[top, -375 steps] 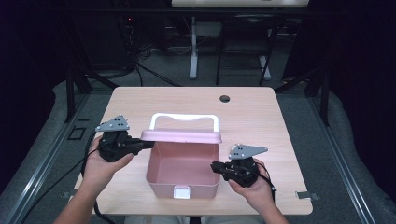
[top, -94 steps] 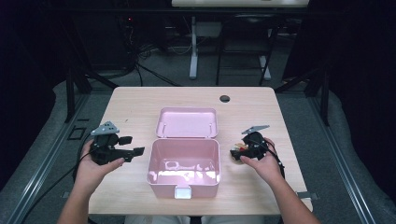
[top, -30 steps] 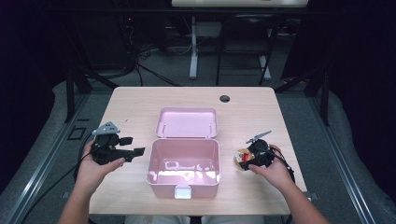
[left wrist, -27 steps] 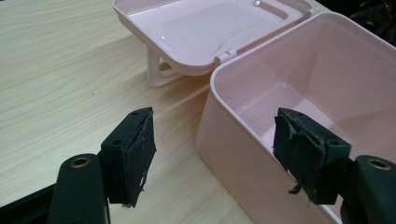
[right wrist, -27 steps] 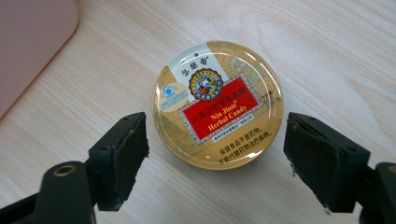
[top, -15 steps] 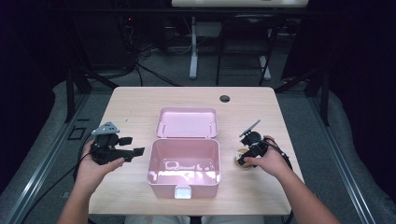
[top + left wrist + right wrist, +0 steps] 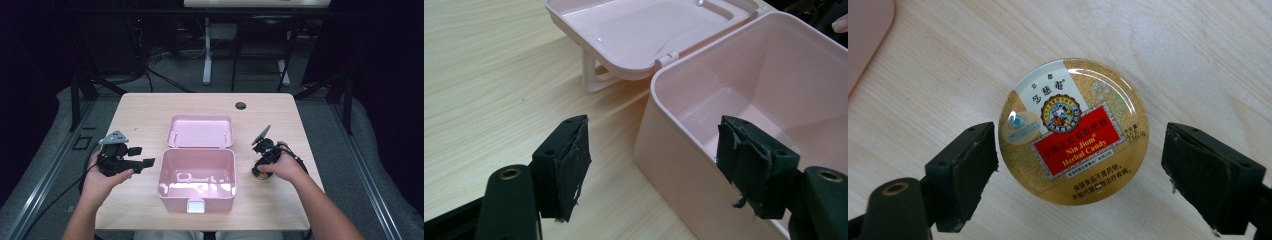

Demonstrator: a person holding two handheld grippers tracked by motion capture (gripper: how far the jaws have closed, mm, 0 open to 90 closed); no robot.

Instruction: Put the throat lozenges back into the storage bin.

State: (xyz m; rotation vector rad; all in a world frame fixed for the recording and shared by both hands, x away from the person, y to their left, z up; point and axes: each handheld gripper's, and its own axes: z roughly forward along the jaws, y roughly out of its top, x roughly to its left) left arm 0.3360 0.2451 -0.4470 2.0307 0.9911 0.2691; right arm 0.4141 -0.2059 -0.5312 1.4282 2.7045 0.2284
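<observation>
High view: the right gripper (image 7: 260, 170) hangs over the candy tin (image 7: 260, 174), just right of the open pink box (image 7: 196, 177).

Left gripper view: the left gripper (image 7: 651, 165) stands spread, straddling the box wall, empty.

Right gripper view: the jaws have just been opening and flank the tin untouched; centre, lower, then close evenly. The box rim (image 7: 865, 35) nearby may obstruct.

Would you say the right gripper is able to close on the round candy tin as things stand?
Probably yes: the right gripper hangs over the candy tin with its fingers open on either side, apart from it, and nothing lies between.
</observation>
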